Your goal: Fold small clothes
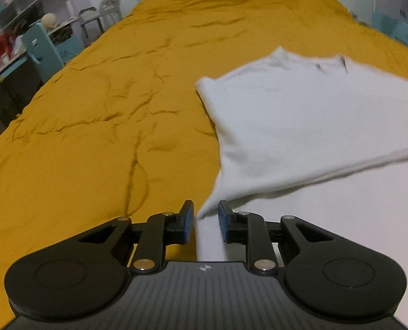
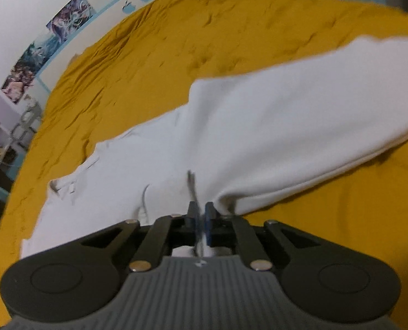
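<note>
Pinching soft white cotton shirt [image 2: 259, 126], right hand-held gripper [image 2: 201, 217] clamps; left hand-held gripper [image 1: 205, 220] spread over wrinkled mustard bedspread [image 1: 93, 137].

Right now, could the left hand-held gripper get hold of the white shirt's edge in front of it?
Probably yes. The left hand-held gripper has its jaws apart with the shirt edge already lying between them, pads not pressing. Nothing blocks it; only the yellow bedspread lies beside it. Closing should pinch the cloth.

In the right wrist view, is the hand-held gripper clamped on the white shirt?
Yes, the right hand-held gripper pinches a fold of the white shirt between nearly closed fingers.
</note>
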A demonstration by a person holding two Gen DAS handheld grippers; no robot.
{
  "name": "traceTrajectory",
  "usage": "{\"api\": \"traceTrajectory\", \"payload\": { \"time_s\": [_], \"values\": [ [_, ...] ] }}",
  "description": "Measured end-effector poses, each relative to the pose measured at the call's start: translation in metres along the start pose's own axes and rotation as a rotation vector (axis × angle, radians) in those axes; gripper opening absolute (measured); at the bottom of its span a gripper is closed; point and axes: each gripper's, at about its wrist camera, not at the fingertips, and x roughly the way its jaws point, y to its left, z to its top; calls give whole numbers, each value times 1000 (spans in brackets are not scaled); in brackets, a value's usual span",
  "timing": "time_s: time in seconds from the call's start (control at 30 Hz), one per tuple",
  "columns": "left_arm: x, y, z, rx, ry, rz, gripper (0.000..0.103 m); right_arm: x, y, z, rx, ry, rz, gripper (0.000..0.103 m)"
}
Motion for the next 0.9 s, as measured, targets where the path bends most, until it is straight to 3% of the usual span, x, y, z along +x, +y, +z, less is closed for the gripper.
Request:
{"api": "traceTrajectory", "payload": {
  "time_s": [0.1,0.23,0.33,0.4,0.47,0.6,0.7,0.9],
  "values": [
    [-18,1,13,-67,-65,-49,27,-18,17,1,-54,-53,44,41],
    [-11,-9,38,-132,-123,-192,33,-15,45,1,-106,-51,171,40],
    [14,-22,51,-165,-105,-261,33,9,54,1,-81,28,220,40],
    [32,-25,54,-189,-88,-266,33,25,49,-1,-10,96,221,40],
    [46,-25,53,-198,-78,-221,33,32,40,-4,36,124,193,40],
    [73,-16,45,-224,-6,-195,32,30,20,-12,36,74,109,31],
    [80,-9,43,-253,0,-215,32,25,6,-10,90,77,122,24],
    [43,-22,47,-259,-45,-246,35,-15,26,-12,-16,20,172,47]
  ]
}}
